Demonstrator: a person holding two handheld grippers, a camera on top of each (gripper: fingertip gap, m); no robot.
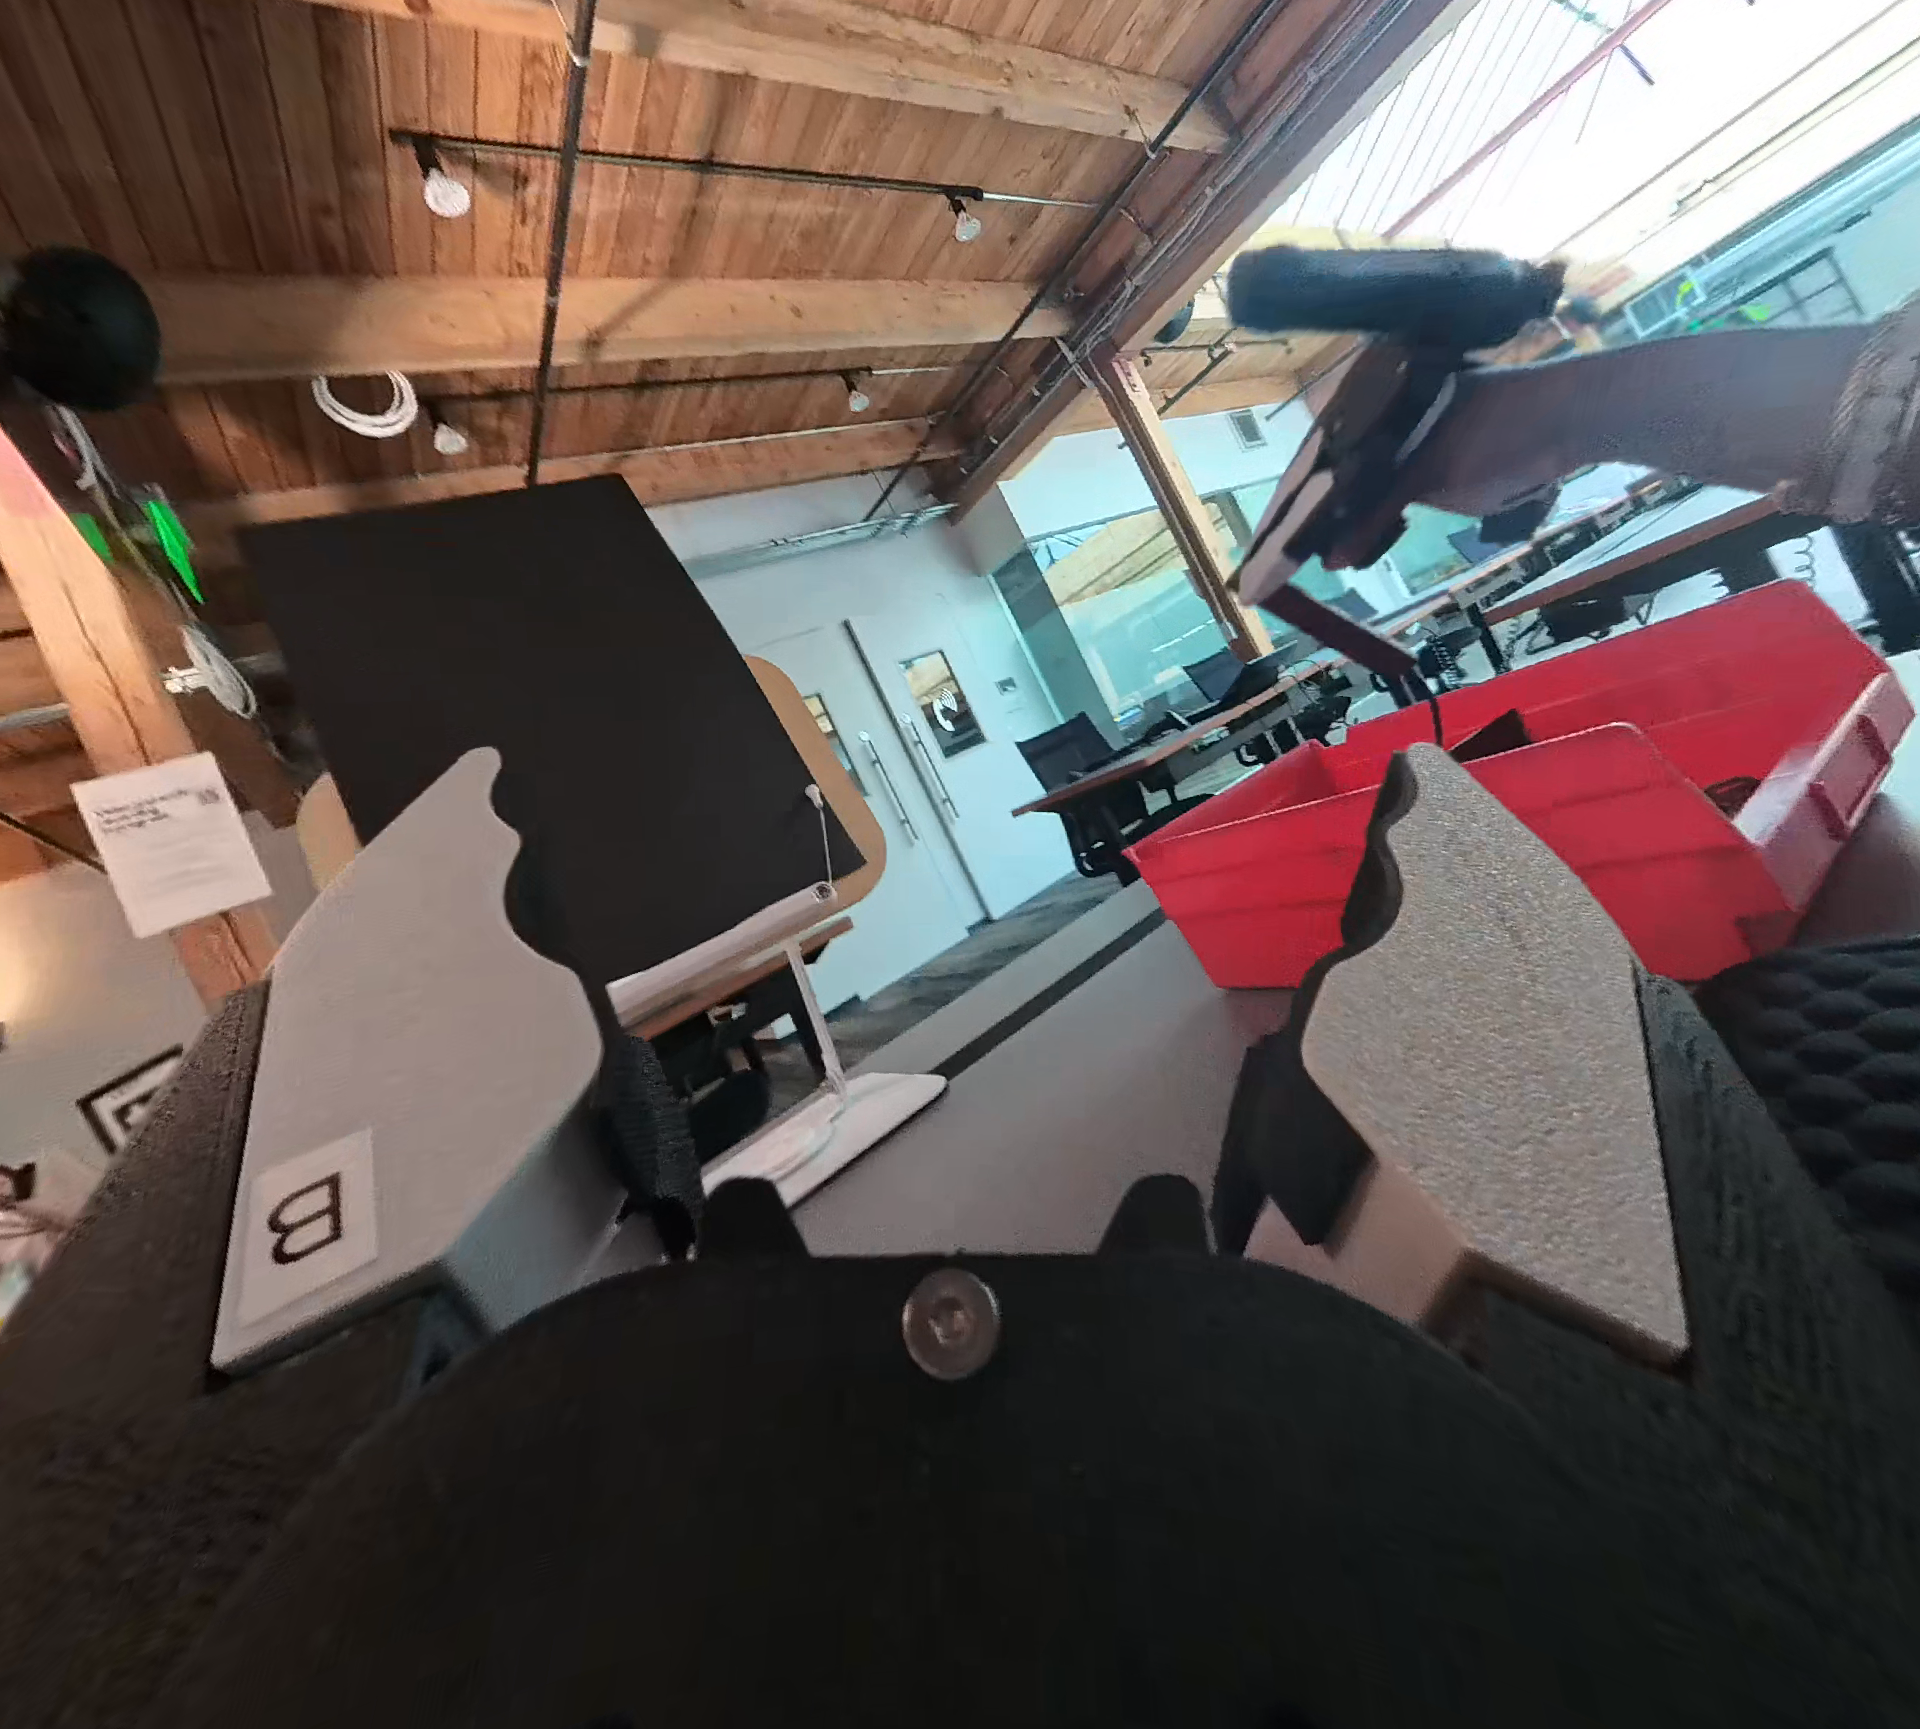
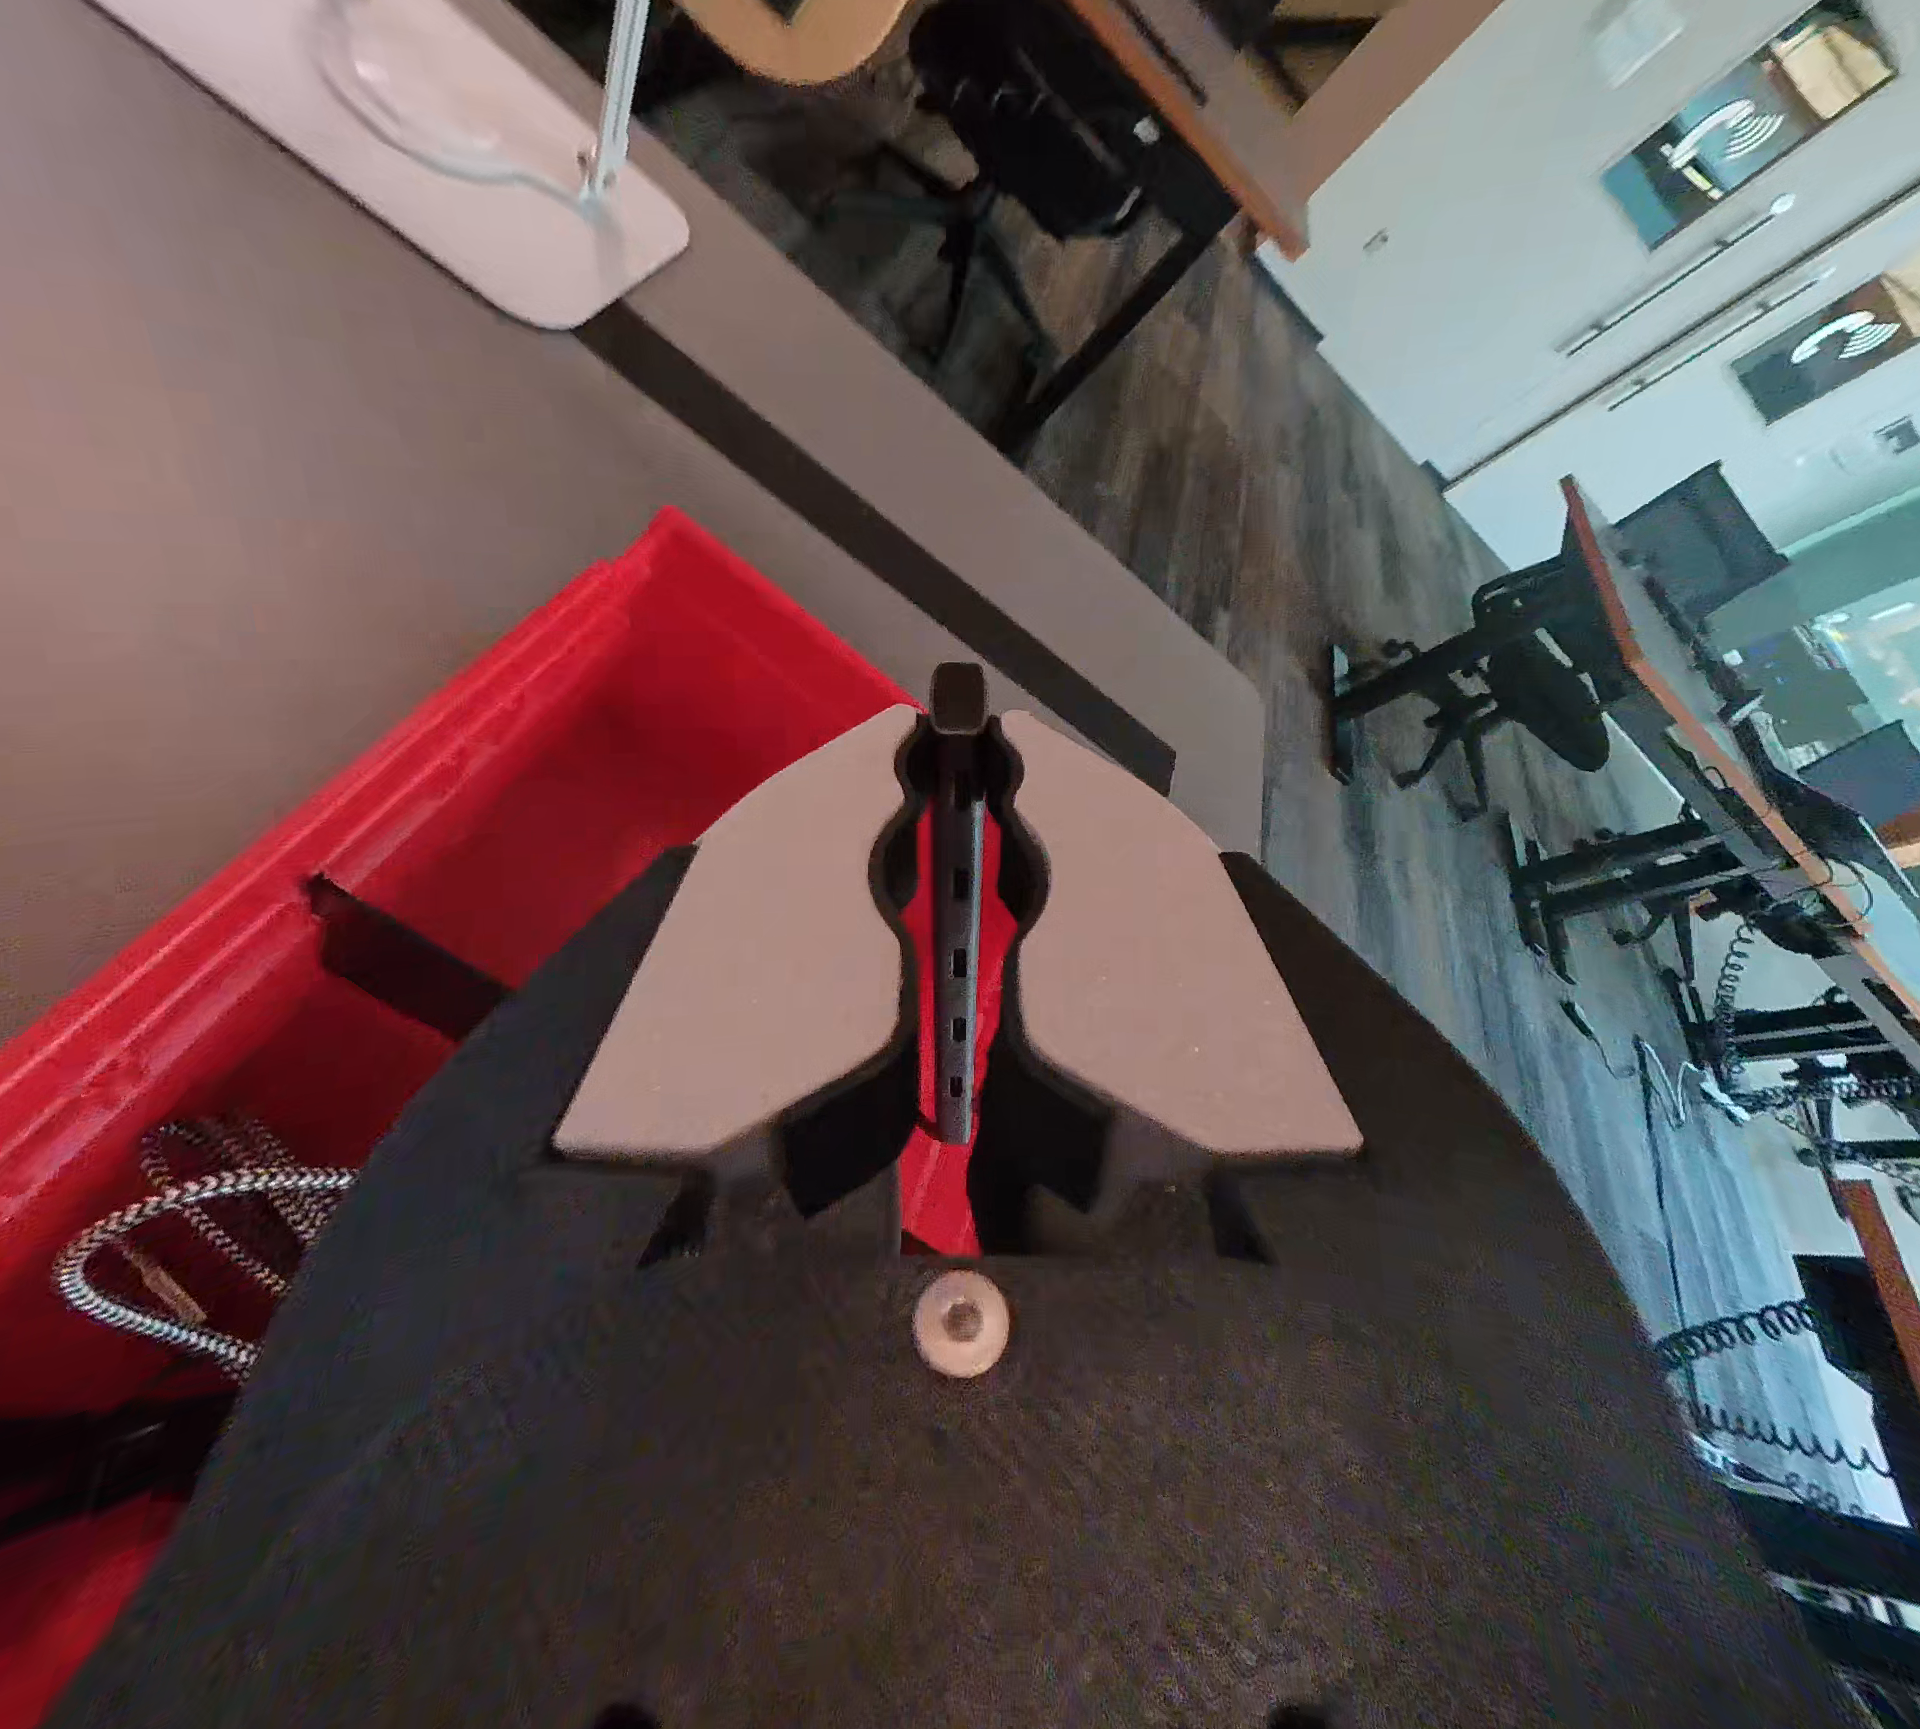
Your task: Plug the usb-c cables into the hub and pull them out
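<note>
My right gripper (image 2: 958, 729) is shut on a slim dark grey usb-c hub (image 2: 961, 952), held edge-on with a row of several ports facing the camera, above a red bin (image 2: 540, 775). A black-and-white braided cable (image 2: 187, 1222) lies coiled in the bin. In the left wrist view the right gripper (image 1: 1320, 526) hangs over the red bin (image 1: 1455, 858) with the hub (image 1: 1351, 635) sticking out below and a thin black cord (image 1: 1437, 718) hanging from it into the bin. My left gripper (image 1: 956, 765) is open and empty, low over the table, to the left of the bin.
The grey table (image 1: 1039, 1108) carries a white stand base (image 1: 862, 1118) holding a tilted black panel (image 1: 540, 692); the base also shows in the right wrist view (image 2: 364, 100). The table's far edge (image 2: 883, 536) drops to the floor. A black divider (image 2: 395, 952) splits the bin.
</note>
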